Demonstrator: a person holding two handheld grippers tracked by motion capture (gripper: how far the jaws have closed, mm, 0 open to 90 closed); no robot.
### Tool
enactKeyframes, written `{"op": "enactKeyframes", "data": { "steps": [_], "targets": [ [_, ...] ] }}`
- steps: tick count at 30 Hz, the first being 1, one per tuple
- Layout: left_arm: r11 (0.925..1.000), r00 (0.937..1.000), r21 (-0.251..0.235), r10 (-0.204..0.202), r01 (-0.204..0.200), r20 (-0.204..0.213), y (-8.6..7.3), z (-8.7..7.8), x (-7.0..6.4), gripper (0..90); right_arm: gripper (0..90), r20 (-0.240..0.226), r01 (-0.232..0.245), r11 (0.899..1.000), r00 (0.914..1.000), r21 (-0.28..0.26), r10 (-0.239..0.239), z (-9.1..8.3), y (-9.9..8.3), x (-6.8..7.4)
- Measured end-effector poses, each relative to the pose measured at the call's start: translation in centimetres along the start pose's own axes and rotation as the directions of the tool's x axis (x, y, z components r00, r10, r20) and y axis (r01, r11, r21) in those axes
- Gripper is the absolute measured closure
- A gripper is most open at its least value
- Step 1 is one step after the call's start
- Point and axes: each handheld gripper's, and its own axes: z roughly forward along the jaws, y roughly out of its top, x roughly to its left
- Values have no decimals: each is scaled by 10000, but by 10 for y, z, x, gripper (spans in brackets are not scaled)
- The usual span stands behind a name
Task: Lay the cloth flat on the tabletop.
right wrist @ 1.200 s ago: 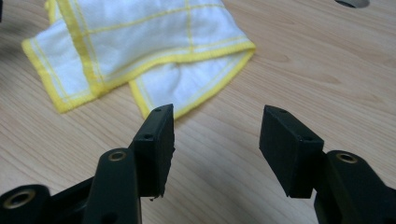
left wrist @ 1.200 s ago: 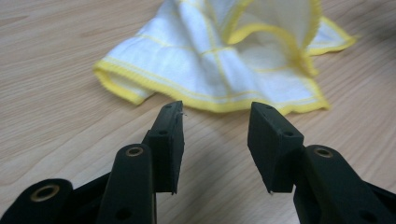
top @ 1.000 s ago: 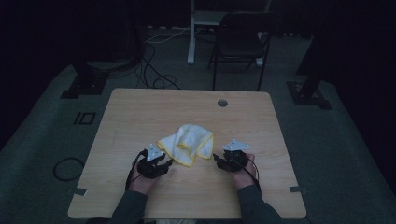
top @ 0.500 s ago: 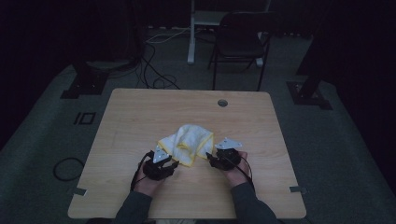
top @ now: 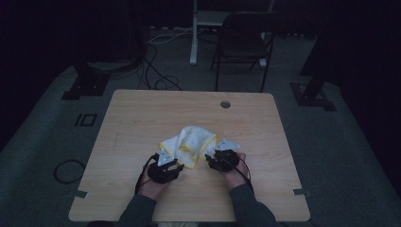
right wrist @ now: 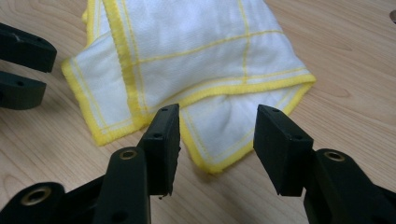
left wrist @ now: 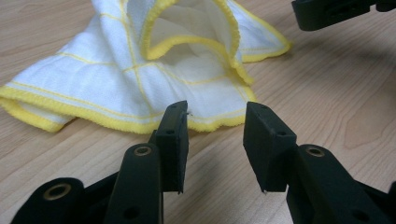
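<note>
A crumpled white cloth with yellow edging [top: 191, 141] lies on the wooden table [top: 142, 118], front of centre. My left gripper [top: 178, 166] sits at the cloth's near left edge, open. In the left gripper view its jaws [left wrist: 215, 114] stand apart just short of the cloth's yellow hem [left wrist: 140, 79], with nothing between them. My right gripper [top: 208, 158] is at the cloth's near right side, also open. In the right gripper view its jaws [right wrist: 218, 116] frame a folded corner of the cloth [right wrist: 201, 56] without touching it.
A round cable hole [top: 225, 104] is set in the table's far side. Beyond the table stand a dark chair [top: 241, 45] and a white post [top: 194, 33], with cables [top: 158, 78] on the floor. The room is dim.
Both grippers have moved inward to the cloth's near edges, the right one most. The cloth has kept its place.
</note>
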Motion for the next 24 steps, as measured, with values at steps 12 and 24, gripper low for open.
{"op": "enactKeyframes", "data": {
  "steps": [12, 24],
  "targets": [
    [9999, 9999, 90, 129, -129, 74, -1, 3, -4, 624, 508, -151, 253, 9996, 9996, 133, -251, 9, 2, 8],
    [10000, 10000, 23, 88, -88, 35, -1, 2, -4, 627, 501, -411, 544, 9977, 9978, 395, -528, 24, 3, 20]
  ]
}}
